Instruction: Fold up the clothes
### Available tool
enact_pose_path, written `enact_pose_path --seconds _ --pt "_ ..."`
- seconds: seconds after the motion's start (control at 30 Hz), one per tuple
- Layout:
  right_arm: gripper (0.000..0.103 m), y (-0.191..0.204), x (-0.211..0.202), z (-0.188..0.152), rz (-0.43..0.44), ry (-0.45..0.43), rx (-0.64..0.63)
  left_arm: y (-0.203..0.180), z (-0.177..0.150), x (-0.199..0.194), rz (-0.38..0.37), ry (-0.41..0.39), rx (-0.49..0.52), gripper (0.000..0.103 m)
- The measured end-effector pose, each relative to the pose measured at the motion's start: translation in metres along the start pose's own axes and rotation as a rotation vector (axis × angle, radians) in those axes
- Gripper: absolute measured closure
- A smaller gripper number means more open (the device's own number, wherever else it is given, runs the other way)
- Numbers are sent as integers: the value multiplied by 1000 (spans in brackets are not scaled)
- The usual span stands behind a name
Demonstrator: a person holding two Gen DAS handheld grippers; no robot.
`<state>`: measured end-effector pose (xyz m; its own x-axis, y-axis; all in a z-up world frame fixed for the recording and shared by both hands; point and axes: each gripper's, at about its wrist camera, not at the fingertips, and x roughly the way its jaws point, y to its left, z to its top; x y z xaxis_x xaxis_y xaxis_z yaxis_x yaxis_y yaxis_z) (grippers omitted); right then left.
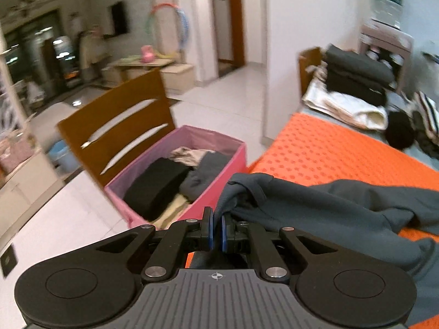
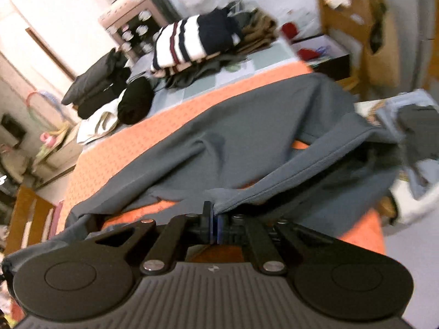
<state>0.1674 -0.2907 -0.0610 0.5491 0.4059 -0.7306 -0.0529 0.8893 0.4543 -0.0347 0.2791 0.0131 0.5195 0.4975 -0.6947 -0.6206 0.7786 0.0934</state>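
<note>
So in the left wrist view, the left gripper [image 1: 216, 226] had its blue-padded tongs pinched together on an edge of the slate-grey knit garment [image 1: 315, 205], which was slumped over the near end of the orange dotted table mat [image 1: 329, 148]. Off the table edge sat a pink fabric storage box [image 1: 219, 192] with folded dark and beige clothes in it, in front of a brown wooden chair [image 1: 115, 126], and a pile of black and cream clothes [image 1: 354, 87] waited at the far end. The right wrist view was blurry, but the right gripper [image 2: 214, 226] also looked clamped tight on a ribbed hem of the same grey garment, which lay spread across the mat with a fold lifted so orange showed through underneath. A navy, white and maroon striped sweater [image 2: 192, 44] sat on the heap behind. My guess at what could go wrong: both grips were right on the fabric's edge, so a quick tug might pull the hem out of the pads, and the loose part hanging near the table edge could slide off toward the box. The big water bottle [image 1: 384, 0] in the left view had a green label, but I couldn't read any of the writing.
</note>
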Motion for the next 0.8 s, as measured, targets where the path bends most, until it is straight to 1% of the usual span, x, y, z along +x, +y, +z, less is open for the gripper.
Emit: enact_pose_path --seconds 0.13,0.2,0.27,0.33,0.37,0.43,0.5,0.53,0.57,0.63,0.67,0.7,0.73,0.77,0.8 --pt "100 10 -41 -41 -126 -14 21 18 8 10 -118 41 69 95" --pt "99 13 -53 -60 -193 -13 40 25 2 12 -183 79 113 95" --pt "97 18 -59 -78 -266 -9 60 30 -9 14 -240 121 148 95" --pt "89 25 -63 -90 -337 -9 60 34 -21 14 -283 171 187 94" --pt "88 30 -66 -94 -370 -15 53 34 -28 11 -306 185 214 94" --pt "73 40 -70 -95 -418 -20 17 34 -40 4 -360 199 252 92" --pt "68 52 -72 -88 -463 -31 -47 38 -49 -4 -400 195 241 89" --pt "66 58 -72 -83 -477 -36 -81 39 -53 -8 -420 193 235 86" --pt "65 64 -70 -73 -471 -42 -120 42 -54 -11 -435 183 216 84" --pt "62 77 -65 -55 -459 -53 -199 45 -53 -16 -440 163 181 74" --pt "61 83 -63 -45 -453 -59 -238 48 -52 -19 -433 147 163 72" --pt "58 90 -59 -36 -440 -62 -276 51 -51 -24 -420 126 145 68" --pt "55 98 -51 -27 -411 -59 -310 53 -48 -28 -402 103 118 64" --pt "55 104 -42 -17 -378 -50 -340 56 -45 -31 -385 79 89 61" --pt "55 111 -33 -8 -345 -42 -369 59 -42 -35 -367 55 60 56"
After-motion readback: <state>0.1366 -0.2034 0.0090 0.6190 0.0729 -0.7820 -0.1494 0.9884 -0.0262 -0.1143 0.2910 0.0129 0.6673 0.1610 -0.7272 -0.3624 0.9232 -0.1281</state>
